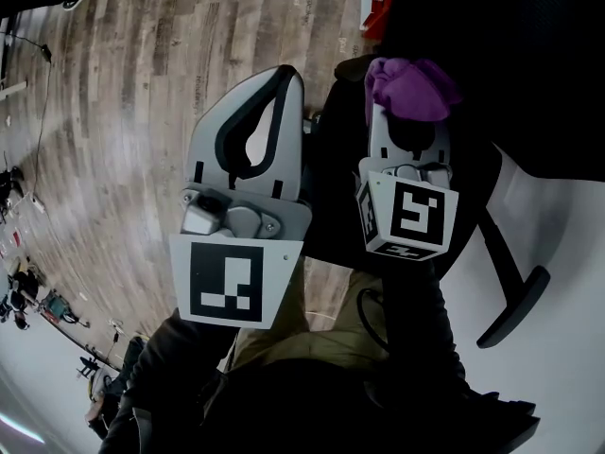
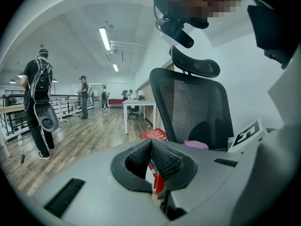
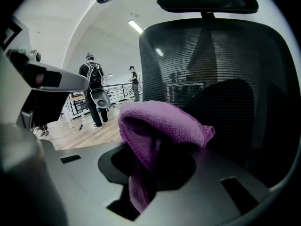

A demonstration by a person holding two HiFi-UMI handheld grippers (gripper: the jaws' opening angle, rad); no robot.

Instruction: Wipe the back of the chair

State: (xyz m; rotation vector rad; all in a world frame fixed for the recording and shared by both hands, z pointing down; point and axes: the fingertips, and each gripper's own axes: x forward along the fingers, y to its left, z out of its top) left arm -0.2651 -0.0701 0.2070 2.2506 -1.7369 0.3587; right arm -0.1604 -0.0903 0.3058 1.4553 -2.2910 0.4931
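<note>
At frame centre, a purple knitted cloth (image 3: 162, 124) is clamped in the right gripper (image 3: 157, 166) before a black mesh chair back (image 3: 225, 60); left gripper (image 2: 151, 154) is closed, empty.

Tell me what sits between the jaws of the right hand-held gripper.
A bunched purple cloth is clamped in the right hand-held gripper. It covers the jaw pads, so they cannot be seen.

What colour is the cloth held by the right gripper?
Purple: the purple knitted cloth shows best in the right gripper view.
</note>
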